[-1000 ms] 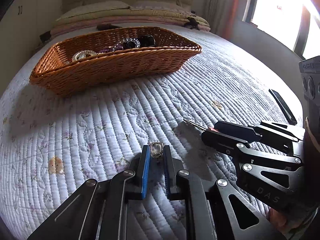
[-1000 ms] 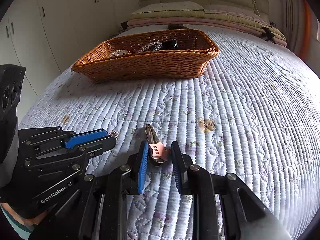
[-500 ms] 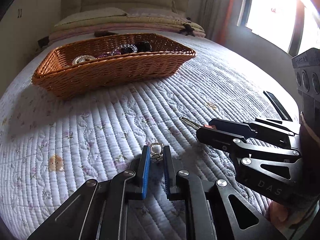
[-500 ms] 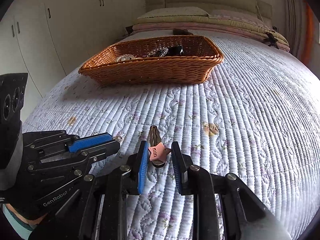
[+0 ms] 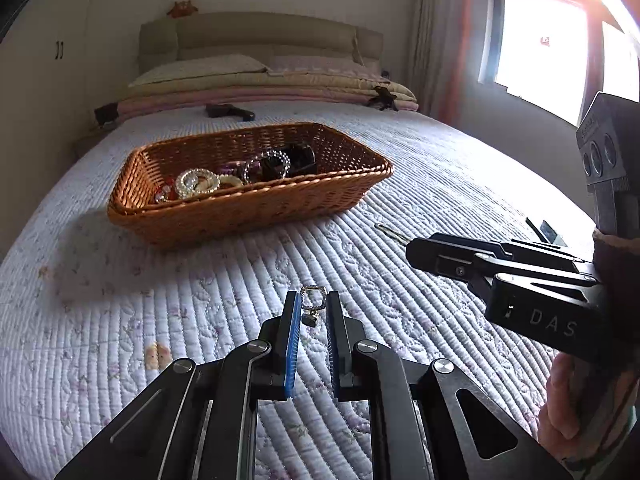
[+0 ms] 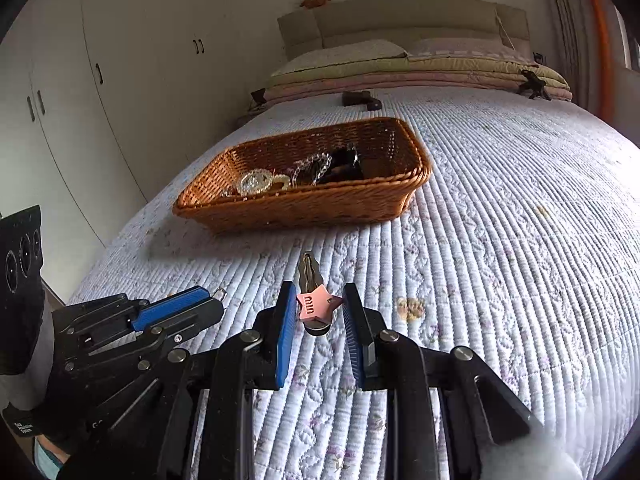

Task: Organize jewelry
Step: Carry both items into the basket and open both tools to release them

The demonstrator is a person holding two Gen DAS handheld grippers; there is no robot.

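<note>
My left gripper (image 5: 313,307) is shut on a small gold square earring (image 5: 312,299) and holds it above the quilt. My right gripper (image 6: 319,306) is shut on a pink star hair clip (image 6: 316,305) whose metal prong sticks forward. It also shows in the left wrist view (image 5: 416,246), to the right of the left gripper. A brown wicker basket (image 5: 256,204) sits farther up the bed and holds bracelets (image 5: 196,184) and other jewelry. It also shows in the right wrist view (image 6: 320,200).
The bed is covered by a white quilted floral spread (image 6: 500,240). Folded bedding and pillows (image 5: 260,80) lie at the headboard. A dark object (image 5: 230,111) lies behind the basket. White wardrobes (image 6: 100,80) stand at the left, a window (image 5: 540,48) at the right.
Both grippers have lifted off the quilt with the earring and the star clip held, and both views have tilted up so the basket sits lower and more of the room shows.
</note>
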